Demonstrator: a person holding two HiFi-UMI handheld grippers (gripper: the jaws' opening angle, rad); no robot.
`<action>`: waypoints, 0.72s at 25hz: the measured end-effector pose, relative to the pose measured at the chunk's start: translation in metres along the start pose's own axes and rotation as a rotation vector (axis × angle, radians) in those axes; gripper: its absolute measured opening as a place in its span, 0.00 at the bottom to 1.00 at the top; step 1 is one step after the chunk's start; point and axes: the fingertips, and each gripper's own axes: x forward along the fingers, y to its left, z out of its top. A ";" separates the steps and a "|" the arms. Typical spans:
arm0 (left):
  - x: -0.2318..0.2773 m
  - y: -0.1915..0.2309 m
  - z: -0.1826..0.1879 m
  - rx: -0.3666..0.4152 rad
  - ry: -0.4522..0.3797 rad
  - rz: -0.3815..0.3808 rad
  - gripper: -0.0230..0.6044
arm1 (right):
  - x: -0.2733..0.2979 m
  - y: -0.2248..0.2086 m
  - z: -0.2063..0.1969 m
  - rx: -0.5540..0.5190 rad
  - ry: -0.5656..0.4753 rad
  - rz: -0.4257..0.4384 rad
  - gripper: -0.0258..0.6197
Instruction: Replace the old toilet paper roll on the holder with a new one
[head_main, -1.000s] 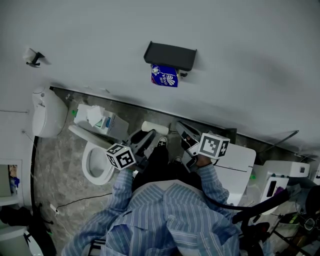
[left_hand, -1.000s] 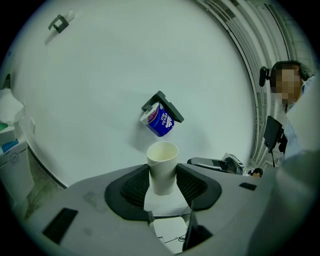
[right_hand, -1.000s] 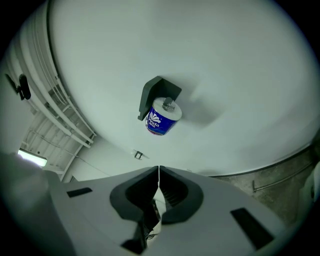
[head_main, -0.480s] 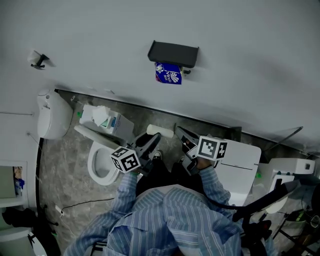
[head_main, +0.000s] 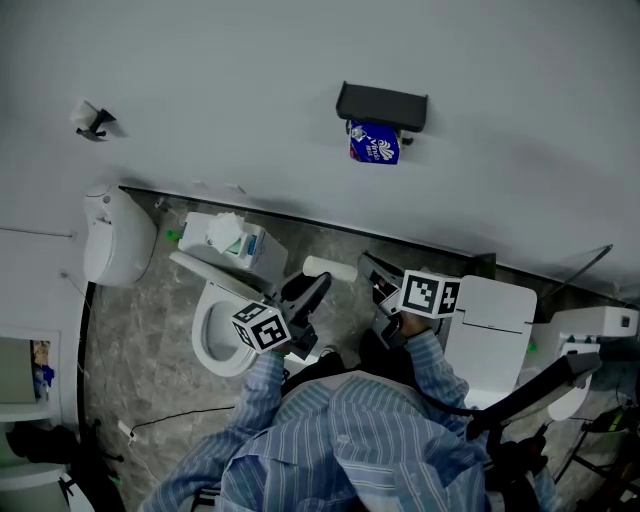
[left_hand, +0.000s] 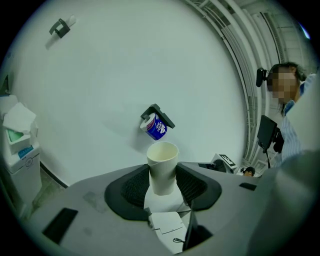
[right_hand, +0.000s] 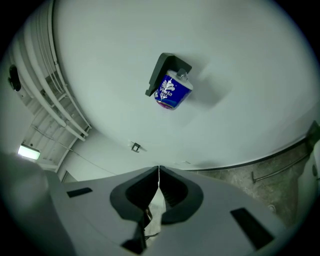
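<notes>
**Wrapped roll on the holder, bare tube in the left tongs**

The holder (head_main: 383, 103) is fixed to the pale wall, a dark shelf with a blue-wrapped roll (head_main: 374, 143) hanging just beneath it. The roll's long axis seems to lie level and along the wall. In the right gripper view the same roll (right_hand: 173, 91) sits up and ahead of the jaws, well apart from them. In the left gripper view it (left_hand: 155, 127) shows just above the far end of what that tool carries.

Both tools are low in front of the person, over the floor beside the toilet (head_main: 215, 330), and far from the holder. In the head view the right gripper (head_main: 372, 268) lies more nearly in line with the holder, so it looks the better placed to reach it.

The left gripper (left_hand: 163, 172) is clamped on a cream cardboard tube (left_hand: 162, 162). The dark pads press its two sides, and its open end points forward at the wall. It looks like the spent core. The right gripper (right_hand: 159, 172) has its jaws pressed together with nothing between them
</notes>
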 end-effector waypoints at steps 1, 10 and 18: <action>-0.010 0.001 0.002 -0.002 -0.005 -0.004 0.31 | 0.004 0.005 -0.007 0.004 -0.005 -0.005 0.05; -0.105 0.012 0.005 -0.010 0.000 -0.060 0.31 | 0.022 0.056 -0.087 0.023 -0.056 -0.053 0.05; -0.157 0.016 -0.031 -0.051 0.077 -0.118 0.31 | 0.003 0.064 -0.162 0.086 -0.119 -0.138 0.05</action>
